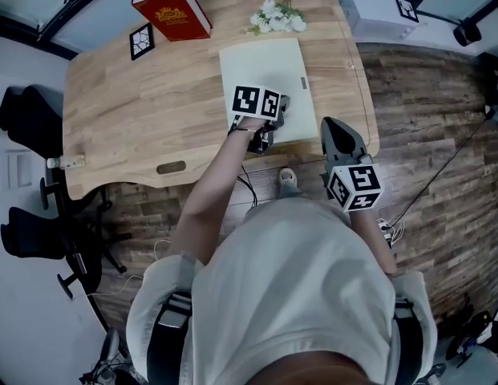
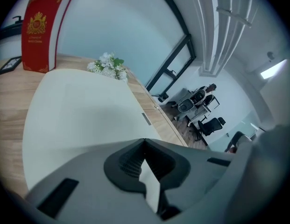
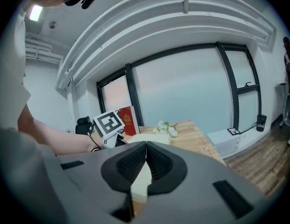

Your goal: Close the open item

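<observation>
- Left gripper: jaws pressed together, empty, at the near edge of the pale flat case
- Case lies shut on the table, flowers at its 12 o'clock
- Right gripper: jaws together, empty, at the case's 5 o'clock

Place: an office-style workroom.
Worktop: a light wooden worktop with rounded corners, shaped like a desk.
Seating: black wheeled office chairs stand beside it, with more chairs and desks farther off.
Walls: tall glass panes in black frames.
Floor: dark wood-plank floor with a thin black cable trailing across it.
Ceiling: a bright ceiling light panel.
</observation>
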The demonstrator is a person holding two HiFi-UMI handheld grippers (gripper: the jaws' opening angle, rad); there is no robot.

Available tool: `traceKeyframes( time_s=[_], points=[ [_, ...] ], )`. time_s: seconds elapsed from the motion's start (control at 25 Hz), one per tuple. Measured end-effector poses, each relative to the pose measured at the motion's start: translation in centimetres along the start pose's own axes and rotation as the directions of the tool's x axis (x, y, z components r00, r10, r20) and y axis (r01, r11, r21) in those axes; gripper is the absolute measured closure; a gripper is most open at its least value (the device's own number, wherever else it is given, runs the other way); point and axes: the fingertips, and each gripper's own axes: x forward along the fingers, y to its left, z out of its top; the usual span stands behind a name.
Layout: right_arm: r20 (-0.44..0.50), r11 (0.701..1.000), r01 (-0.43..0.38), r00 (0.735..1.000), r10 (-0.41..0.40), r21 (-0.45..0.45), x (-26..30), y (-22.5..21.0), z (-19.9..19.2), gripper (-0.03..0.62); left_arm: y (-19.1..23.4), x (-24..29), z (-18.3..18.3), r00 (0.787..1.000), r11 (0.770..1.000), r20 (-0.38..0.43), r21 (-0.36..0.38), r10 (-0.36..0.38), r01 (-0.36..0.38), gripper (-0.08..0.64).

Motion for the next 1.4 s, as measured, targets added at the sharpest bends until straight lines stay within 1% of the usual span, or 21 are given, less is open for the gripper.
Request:
traceKeyframes(
  time_s=[0.16, 0.36, 0.6, 0.92, 1.4],
  points=[
    [-0.005, 1.0, -0.003, 1.0, 0.003, -0.003, -1.4, 1.1, -0.6, 0.574, -0.4, -2.0, -1.6, 0.998, 0.999, 0.054, -0.039, 0.009, -0.007, 0.54],
    [0.001, 1.0, -0.011, 1.0, 0.011, -0.007, -2.9, 2.5, -1.1, 0.574, -0.6, -4.2, -4.4, 0.995, 0.995, 0.098, -0.094, 0.034, -0.025, 0.54],
    [0.0, 0.999, -0.035, 0.999, 0.035, -0.022, -4.6, 4.8, -1.7, 0.574, -1.2, -7.1, -7.8, 0.989, 0.99, 0.142, -0.138, 0.043, -0.023, 0.54],
    [-0.01, 0.997, -0.066, 0.998, 0.066, -0.032, -7.4, 8.2, -3.0, 0.574, -2.2, -11.3, -12.5, 0.98, 0.984, 0.189, -0.175, 0.066, -0.033, 0.54],
    [-0.012, 0.994, -0.106, 0.994, 0.106, -0.038, -11.2, 12.6, -4.6, 0.574, -4.8, -16.8, -18.8, 0.963, 0.981, 0.246, -0.181, 0.108, -0.063, 0.54]
  ],
)
